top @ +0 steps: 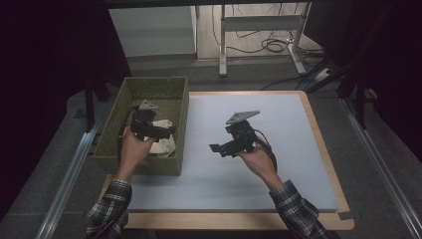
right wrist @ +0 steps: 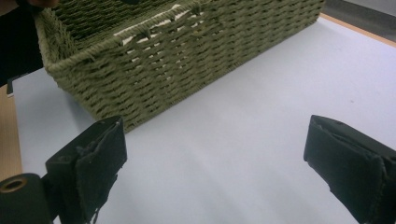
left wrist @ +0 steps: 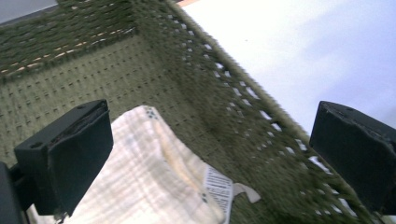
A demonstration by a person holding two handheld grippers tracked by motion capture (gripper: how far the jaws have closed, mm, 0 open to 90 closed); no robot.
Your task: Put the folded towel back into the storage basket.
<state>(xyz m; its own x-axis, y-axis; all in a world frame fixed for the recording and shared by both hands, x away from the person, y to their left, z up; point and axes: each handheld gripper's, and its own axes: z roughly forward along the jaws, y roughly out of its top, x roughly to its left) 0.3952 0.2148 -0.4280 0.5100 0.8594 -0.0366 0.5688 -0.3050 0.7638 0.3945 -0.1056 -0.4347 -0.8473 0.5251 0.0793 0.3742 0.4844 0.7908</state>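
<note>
A green woven basket (top: 130, 102) stands on the left part of the pale mat (top: 259, 169). A cream cloth (top: 163, 143) with a white label (left wrist: 217, 185) lies crumpled inside it. My left gripper (top: 164, 132) hovers inside the basket just above the cloth (left wrist: 149, 186), open, with nothing between its jaws (left wrist: 210, 158). My right gripper (top: 222, 142) is held above the middle of the mat, to the right of the basket, and points at the basket's outer wall (right wrist: 177, 60). It is open and empty (right wrist: 224, 172). A strip of the cloth (right wrist: 154, 23) shows over that wall's rim.
The mat (right wrist: 261, 116) lies on a wooden table (top: 326, 149) whose edge shows along the right and front. Metal rails (top: 383, 174) run along both sides of the table. Behind it, desk legs (top: 222, 45) and cables (top: 271, 45) are on the floor.
</note>
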